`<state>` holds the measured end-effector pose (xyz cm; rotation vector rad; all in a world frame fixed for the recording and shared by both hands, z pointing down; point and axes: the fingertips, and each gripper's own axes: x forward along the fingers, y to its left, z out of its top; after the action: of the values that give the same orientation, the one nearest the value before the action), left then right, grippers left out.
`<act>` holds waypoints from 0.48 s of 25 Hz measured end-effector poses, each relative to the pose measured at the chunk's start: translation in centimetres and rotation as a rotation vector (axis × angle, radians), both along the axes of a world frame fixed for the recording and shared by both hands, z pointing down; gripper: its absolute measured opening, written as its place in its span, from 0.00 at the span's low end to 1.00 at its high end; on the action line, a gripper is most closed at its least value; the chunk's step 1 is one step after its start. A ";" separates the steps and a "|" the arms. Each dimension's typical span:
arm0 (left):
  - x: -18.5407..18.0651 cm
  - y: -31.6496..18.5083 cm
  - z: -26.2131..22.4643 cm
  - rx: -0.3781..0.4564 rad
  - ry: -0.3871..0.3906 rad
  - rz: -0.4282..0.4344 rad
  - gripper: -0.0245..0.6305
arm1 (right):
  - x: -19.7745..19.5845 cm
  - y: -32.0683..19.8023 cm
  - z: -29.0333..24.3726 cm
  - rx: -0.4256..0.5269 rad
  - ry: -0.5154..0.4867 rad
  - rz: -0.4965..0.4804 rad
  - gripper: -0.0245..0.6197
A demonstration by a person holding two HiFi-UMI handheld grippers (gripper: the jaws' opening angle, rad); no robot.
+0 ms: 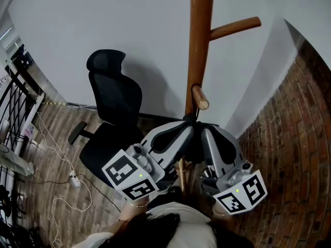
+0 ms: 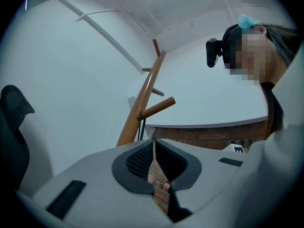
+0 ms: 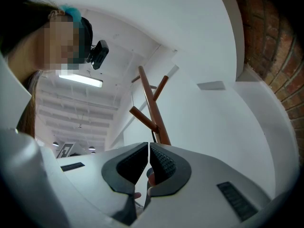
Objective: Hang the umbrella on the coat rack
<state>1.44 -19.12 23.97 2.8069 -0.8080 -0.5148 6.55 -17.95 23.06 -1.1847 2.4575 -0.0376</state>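
The wooden coat rack (image 1: 198, 40) stands against the white wall, with a short peg (image 1: 199, 98) pointing toward me. A thin black umbrella strap (image 1: 195, 119) runs from that peg down to the dark umbrella (image 1: 193, 146), which is mostly hidden between my grippers. The left gripper (image 1: 189, 128) and right gripper (image 1: 205, 131) meet tip to tip just under the peg. In the left gripper view the strap (image 2: 140, 129) drops from the peg (image 2: 156, 107) to the shut left gripper (image 2: 153, 140). The right gripper (image 3: 149, 145) is also shut where the strap (image 3: 153, 137) reaches it.
A black office chair (image 1: 116, 97) stands close to the left of the rack. White cables and a power strip (image 1: 74, 180) lie on the wooden floor at the left. A brick wall (image 1: 295, 138) curves round on the right. A higher peg (image 1: 235, 27) sticks out to the right.
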 end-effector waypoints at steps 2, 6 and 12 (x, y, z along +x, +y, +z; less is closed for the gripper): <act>0.0 0.5 0.0 0.000 0.000 -0.003 0.06 | 0.0 0.5 0.1 -0.001 0.005 0.002 0.10; -0.3 1.6 0.1 0.001 -0.006 -0.015 0.06 | 0.0 1.7 0.1 -0.001 0.002 0.004 0.10; -0.6 3.4 0.4 0.001 -0.007 -0.031 0.06 | 0.0 3.6 0.3 -0.004 -0.014 -0.001 0.10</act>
<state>0.79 -15.74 24.38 2.8027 -0.8542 -0.5102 6.59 -14.34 23.34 -1.1812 2.4466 -0.0510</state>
